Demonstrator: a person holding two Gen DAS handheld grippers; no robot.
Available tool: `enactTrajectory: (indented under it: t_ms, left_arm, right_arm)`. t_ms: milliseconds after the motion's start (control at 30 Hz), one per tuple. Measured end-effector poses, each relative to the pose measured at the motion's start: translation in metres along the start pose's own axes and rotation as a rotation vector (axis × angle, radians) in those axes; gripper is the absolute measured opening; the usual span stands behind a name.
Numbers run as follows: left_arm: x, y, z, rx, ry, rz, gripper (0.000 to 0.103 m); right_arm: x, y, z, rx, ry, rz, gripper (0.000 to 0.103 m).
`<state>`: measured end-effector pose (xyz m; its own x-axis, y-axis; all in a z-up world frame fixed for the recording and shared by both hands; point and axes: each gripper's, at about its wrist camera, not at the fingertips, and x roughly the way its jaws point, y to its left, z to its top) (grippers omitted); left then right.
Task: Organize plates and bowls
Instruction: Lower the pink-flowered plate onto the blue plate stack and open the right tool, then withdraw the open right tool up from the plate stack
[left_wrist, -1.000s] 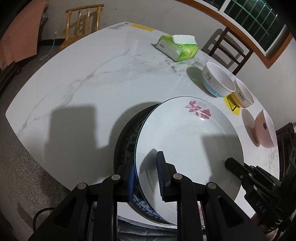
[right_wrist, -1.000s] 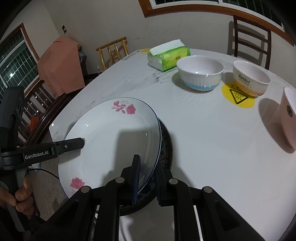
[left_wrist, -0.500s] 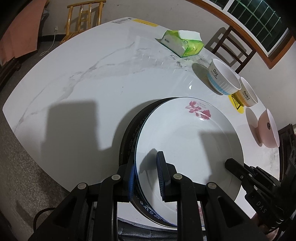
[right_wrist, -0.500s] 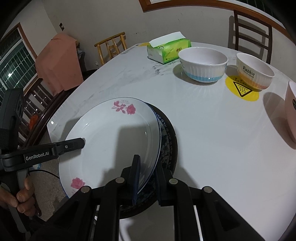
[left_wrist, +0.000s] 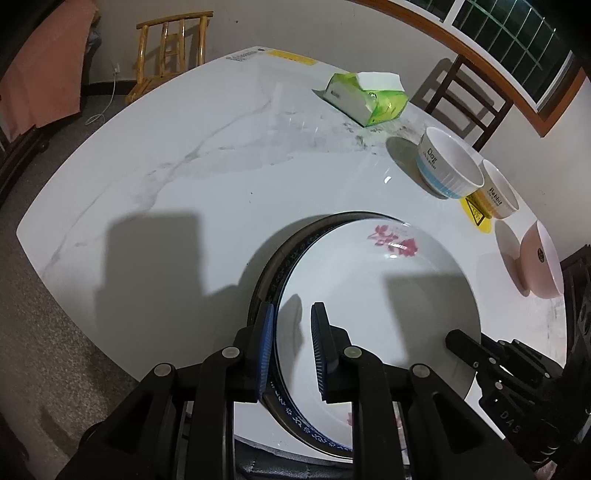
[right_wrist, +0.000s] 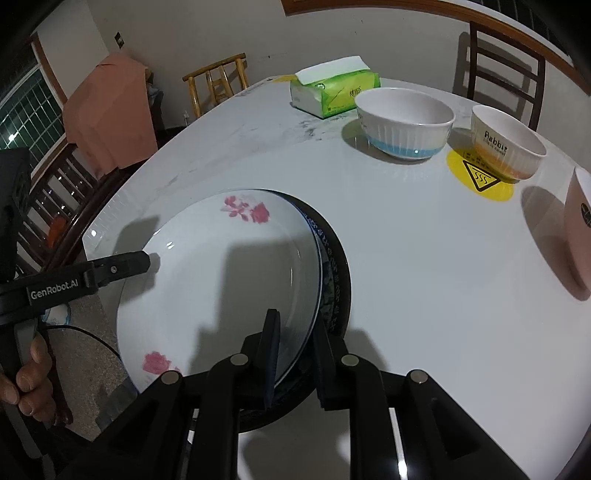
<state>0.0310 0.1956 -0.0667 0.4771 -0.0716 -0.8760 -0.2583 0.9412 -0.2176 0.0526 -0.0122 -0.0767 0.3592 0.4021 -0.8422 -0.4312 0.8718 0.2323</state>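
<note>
While we hold the rose-patterned white plate (right_wrist: 229, 280) over the dark blue-patterned plate (right_wrist: 334, 280) at the near edge of the marble table (right_wrist: 406, 258), we enter the stock as follows. Left gripper (left_wrist: 291, 347): pads astride the white plate's left rim, pinching it. Right gripper (right_wrist: 295, 350): jaws opening, the right rim between them; the blue pad has drawn back from the plate's face, and we judge the grip released. Far right, in a row: blue-banded ribbed bowl (right_wrist: 404, 122), orange-banded "Rabbit" bowl (right_wrist: 508, 142) on a yellow warning sticker (right_wrist: 480, 177), pink bowl (right_wrist: 580, 229). Far centre: green tissue pack (right_wrist: 334, 92).

Handling, in our judgement: glazed ceramic, stiff, slick, breakable, moderately heavy for a rim pinch. We take hold at the raised rim only, at opposite sides, and set it down level; a one-sided grip may let it slide on the plate below. Bowls: grip one wall over the lip.
</note>
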Motion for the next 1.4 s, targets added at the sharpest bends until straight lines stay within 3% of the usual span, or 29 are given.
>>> enactTrajectory:
  t_ms: [333, 467, 633, 867, 1033, 1200, 1400]
  left_arm:
    - [-0.005, -0.004, 0.001, -0.002, -0.012, 0.003, 0.031]
    - [-0.008, -0.010, 0.002, 0.012, -0.029, 0.016, 0.041]
    - [-0.013, -0.013, 0.004, 0.010, -0.048, 0.016, 0.050]
    - [-0.021, -0.026, 0.006, 0.023, -0.087, 0.036, 0.053]
    - [-0.023, -0.052, 0.007, 0.074, -0.114, 0.035, 0.056]
    - [-0.024, -0.085, 0.010, 0.146, -0.126, 0.020, 0.068]
    - [-0.023, -0.125, 0.011, 0.208, -0.131, -0.018, 0.075]
  right_arm:
    - [-0.004, 0.000, 0.002, -0.008, 0.007, -0.024, 0.018]
    - [-0.007, -0.001, 0.001, -0.007, 0.004, -0.032, 0.019]
    - [-0.024, 0.004, 0.005, -0.035, -0.067, -0.041, 0.030]
    - [-0.039, -0.007, 0.006, -0.016, -0.115, -0.062, 0.030]
    - [-0.052, -0.026, 0.002, 0.011, -0.150, -0.115, 0.030]
    - [-0.067, -0.054, 0.000, 0.073, -0.178, -0.163, 0.030]
    - [-0.083, -0.089, -0.005, 0.159, -0.199, -0.204, 0.030]
